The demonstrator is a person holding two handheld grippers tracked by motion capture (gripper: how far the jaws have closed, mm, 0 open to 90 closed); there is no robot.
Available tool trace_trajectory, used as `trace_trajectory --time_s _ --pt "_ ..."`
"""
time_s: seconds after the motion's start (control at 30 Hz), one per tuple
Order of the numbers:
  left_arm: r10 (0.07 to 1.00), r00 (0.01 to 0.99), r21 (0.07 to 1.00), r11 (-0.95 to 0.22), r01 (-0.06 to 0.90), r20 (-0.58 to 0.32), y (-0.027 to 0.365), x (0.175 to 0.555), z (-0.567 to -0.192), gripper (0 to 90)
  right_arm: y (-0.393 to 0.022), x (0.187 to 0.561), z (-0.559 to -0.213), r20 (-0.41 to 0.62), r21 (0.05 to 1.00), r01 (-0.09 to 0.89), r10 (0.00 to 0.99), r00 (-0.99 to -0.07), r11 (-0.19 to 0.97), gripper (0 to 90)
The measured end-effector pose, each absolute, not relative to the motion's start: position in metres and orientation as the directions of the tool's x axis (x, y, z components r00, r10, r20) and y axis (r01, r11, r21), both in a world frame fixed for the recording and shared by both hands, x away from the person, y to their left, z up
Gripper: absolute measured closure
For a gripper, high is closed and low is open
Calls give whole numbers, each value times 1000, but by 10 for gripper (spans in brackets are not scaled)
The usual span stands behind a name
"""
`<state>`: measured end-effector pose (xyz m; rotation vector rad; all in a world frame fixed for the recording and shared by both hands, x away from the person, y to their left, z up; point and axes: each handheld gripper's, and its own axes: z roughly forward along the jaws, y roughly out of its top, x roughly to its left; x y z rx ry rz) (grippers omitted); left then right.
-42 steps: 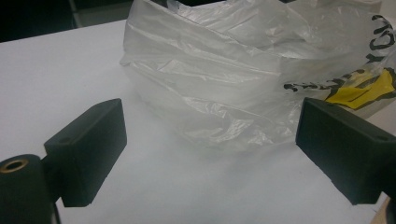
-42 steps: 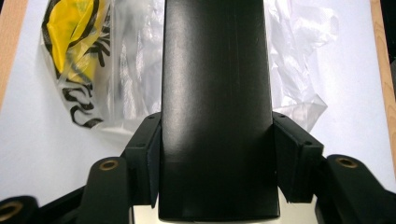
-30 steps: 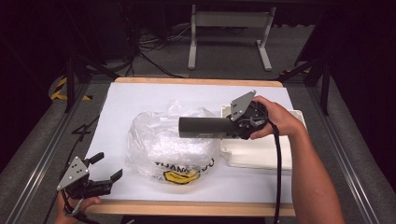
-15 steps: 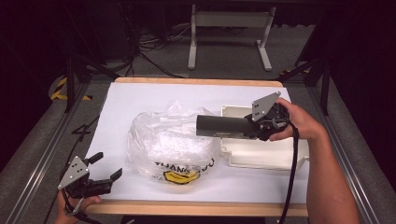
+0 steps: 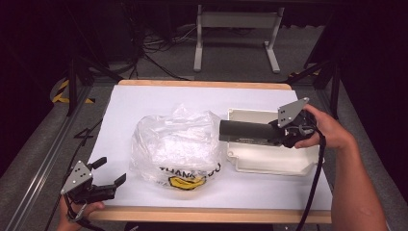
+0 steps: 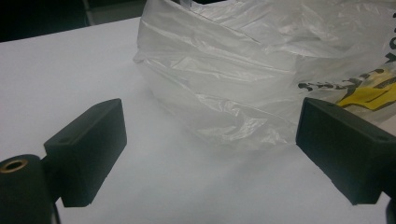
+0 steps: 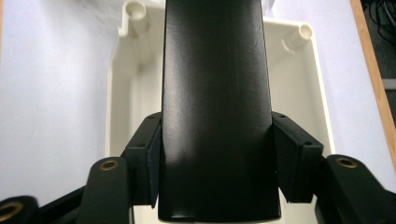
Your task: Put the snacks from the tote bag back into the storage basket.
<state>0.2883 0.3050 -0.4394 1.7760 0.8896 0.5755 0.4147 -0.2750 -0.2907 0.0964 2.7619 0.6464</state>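
A long dark grey bar (image 5: 243,132) is clamped at one end by my right gripper (image 5: 278,134), which is shut on it and holds it level, pointing left. The bar hangs over an open white plastic box (image 5: 269,166) at the right of the table. In the right gripper view the bar (image 7: 215,93) runs up between the two pads (image 7: 152,158), with the white box (image 7: 299,84) beneath. My left gripper (image 5: 110,170) rests open near the front left corner. Its fingers (image 6: 88,149) stand wide apart on the near side of a crumpled clear plastic bag (image 6: 243,70).
The plastic bag (image 5: 178,144), printed with black letters and a yellow face, lies in the middle of the white table sheet (image 5: 139,101). A wooden edge (image 5: 211,214) runs along the front. Cables and a metal stand lie on the floor beyond the table.
My right hand has carried the bar to the right, from above the bag's right side to over the white box, uncovering more of the box. The left gripper has stayed put.
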Motion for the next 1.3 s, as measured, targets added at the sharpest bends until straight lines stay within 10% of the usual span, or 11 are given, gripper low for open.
trace_trajectory --time_s 1.3 --pt "790 613 927 -209 311 -28 304 288 -440 96 -319 434 -346 -148 365 71 134 -980 928 429"
